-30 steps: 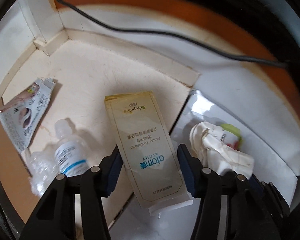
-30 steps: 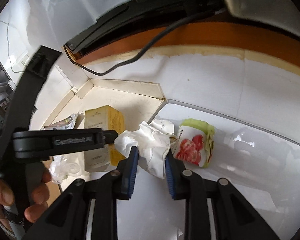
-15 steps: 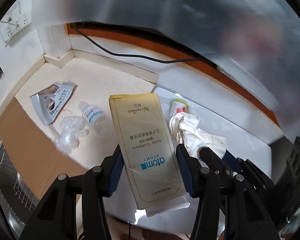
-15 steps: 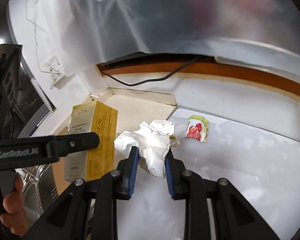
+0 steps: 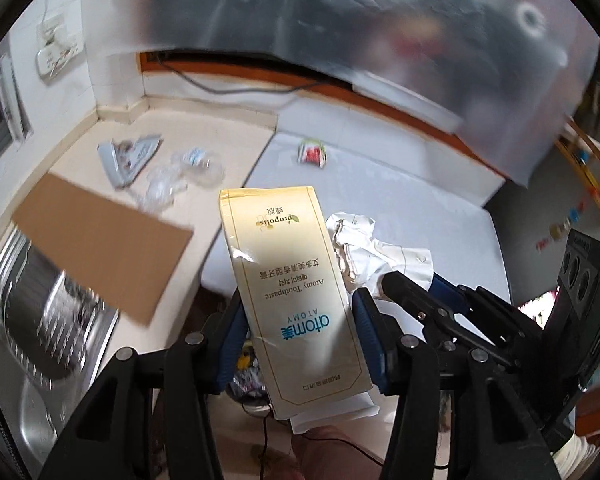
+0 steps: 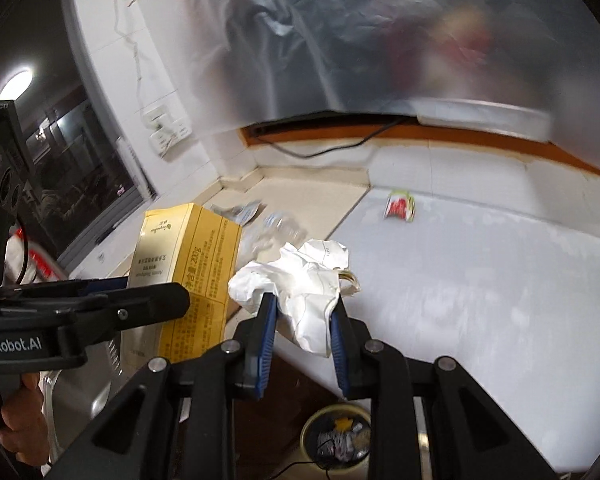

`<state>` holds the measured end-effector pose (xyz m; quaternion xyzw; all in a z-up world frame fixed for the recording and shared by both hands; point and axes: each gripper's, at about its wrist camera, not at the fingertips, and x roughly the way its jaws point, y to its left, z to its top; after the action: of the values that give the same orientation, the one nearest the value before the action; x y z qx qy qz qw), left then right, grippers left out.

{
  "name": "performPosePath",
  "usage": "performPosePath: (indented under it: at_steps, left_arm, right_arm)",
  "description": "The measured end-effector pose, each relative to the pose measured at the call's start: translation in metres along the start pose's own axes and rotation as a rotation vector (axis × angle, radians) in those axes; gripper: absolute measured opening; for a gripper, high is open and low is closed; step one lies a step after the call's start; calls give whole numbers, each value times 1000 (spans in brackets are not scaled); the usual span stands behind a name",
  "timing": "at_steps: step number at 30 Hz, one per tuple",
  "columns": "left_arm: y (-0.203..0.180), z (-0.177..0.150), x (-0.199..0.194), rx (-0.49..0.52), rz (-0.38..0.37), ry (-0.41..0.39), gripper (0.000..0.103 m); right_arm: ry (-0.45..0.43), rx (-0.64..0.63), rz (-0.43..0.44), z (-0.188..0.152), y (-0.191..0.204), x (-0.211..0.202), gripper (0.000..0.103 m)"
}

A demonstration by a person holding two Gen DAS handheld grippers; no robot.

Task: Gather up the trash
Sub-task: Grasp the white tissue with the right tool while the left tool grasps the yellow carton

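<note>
Two loads carried clear of the table [image 6: 480, 280]: toothpaste box [image 5: 296, 304] clamped in my left gripper [image 5: 300, 340], crumpled paper [image 6: 300, 280] pinched in my right gripper [image 6: 302, 320]. Bin [image 6: 340, 440] sits below. Centre each over its mouth, release low. Wrapper [image 6: 400, 206], bottle [image 5: 196, 158] remain.

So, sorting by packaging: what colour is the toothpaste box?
Pale yellow front, deeper yellow side: the box shows best in the right wrist view.

Left tool [image 5: 300, 320], right tool [image 6: 302, 328]: black linkage arms, silver screws, blue pads; white "GenRobot.AI" lettering.
</note>
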<state>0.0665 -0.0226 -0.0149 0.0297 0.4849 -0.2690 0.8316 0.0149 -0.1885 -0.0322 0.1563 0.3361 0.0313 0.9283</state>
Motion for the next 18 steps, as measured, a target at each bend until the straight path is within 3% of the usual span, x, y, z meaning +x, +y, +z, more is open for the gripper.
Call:
performPosePath:
  at_steps: [8, 13, 18]
  left_arm:
    - [18, -91, 8, 0, 5, 75, 50]
    - [32, -128, 45, -29, 24, 141, 50]
    - [46, -164, 106, -82, 43, 212, 50]
  right_arm:
    - [125, -29, 15, -71, 17, -16, 25]
    - [231, -54, 15, -110, 15, 2, 25]
    - [354, -63, 22, -154, -2, 53, 25]
